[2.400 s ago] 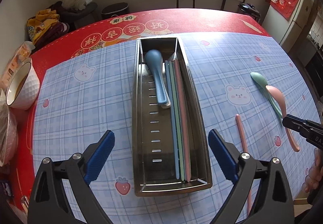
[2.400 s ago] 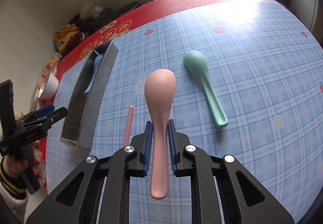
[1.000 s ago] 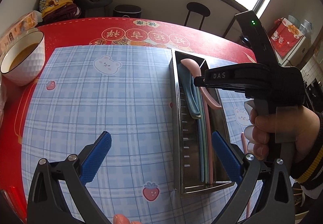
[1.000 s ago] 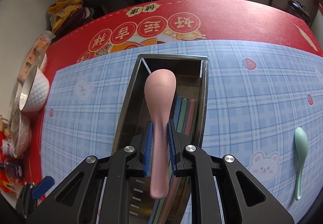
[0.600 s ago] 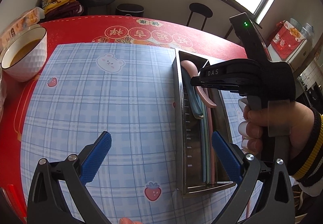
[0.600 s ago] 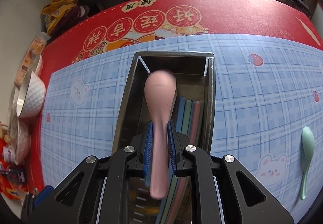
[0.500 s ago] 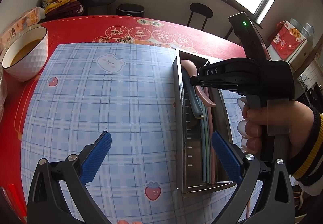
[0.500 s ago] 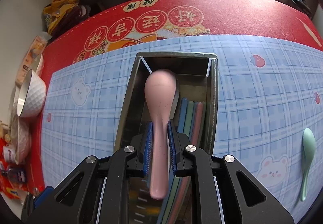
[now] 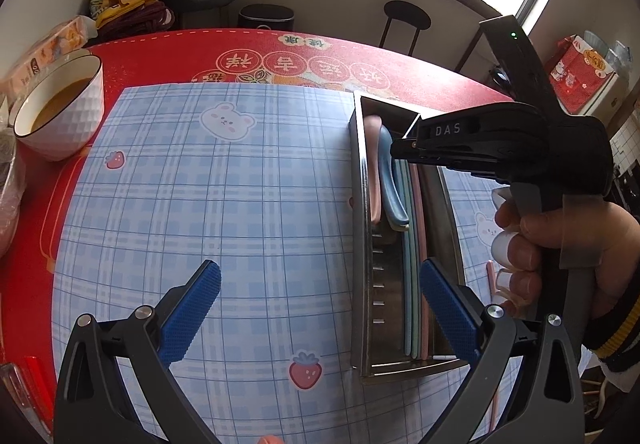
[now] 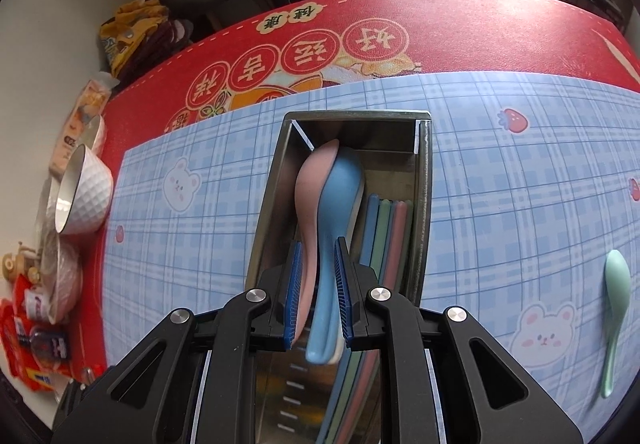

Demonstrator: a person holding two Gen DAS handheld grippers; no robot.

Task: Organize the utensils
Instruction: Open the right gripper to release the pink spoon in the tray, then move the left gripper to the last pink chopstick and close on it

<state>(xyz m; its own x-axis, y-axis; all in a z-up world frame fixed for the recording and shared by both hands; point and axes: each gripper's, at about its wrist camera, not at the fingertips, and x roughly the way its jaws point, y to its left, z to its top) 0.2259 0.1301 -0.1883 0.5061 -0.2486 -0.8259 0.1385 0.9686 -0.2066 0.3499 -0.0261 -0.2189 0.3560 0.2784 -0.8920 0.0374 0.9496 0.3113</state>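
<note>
The steel tray (image 9: 362, 244) (image 10: 272, 203) lies on the blue checked mat. In it a pink spoon (image 9: 373, 179) (image 10: 312, 179) rests on its side against the left wall, beside a blue spoon (image 9: 390, 171) (image 10: 340, 195) and several coloured chopsticks (image 10: 386, 228). My right gripper (image 10: 319, 244) (image 9: 400, 153) hovers over the tray. Its jaws are a little apart and hold nothing; both spoon handles lie beneath the gap. My left gripper (image 9: 320, 266) is wide open and holds nothing, its right finger over the tray. A green spoon (image 10: 616, 300) and a pink chopstick (image 9: 490, 276) lie on the mat to the right.
A white bowl (image 9: 60, 115) (image 10: 84, 195) of brown liquid stands on the red cloth at the left. Packets and jars (image 10: 36, 344) crowd the left table edge. A person's hand (image 9: 560, 244) holds the right gripper beside the tray.
The pink spoon has left the right gripper and dropped into the tray, onto its side beside the blue spoon. The right jaws stand slightly wider. The left gripper has kept still.
</note>
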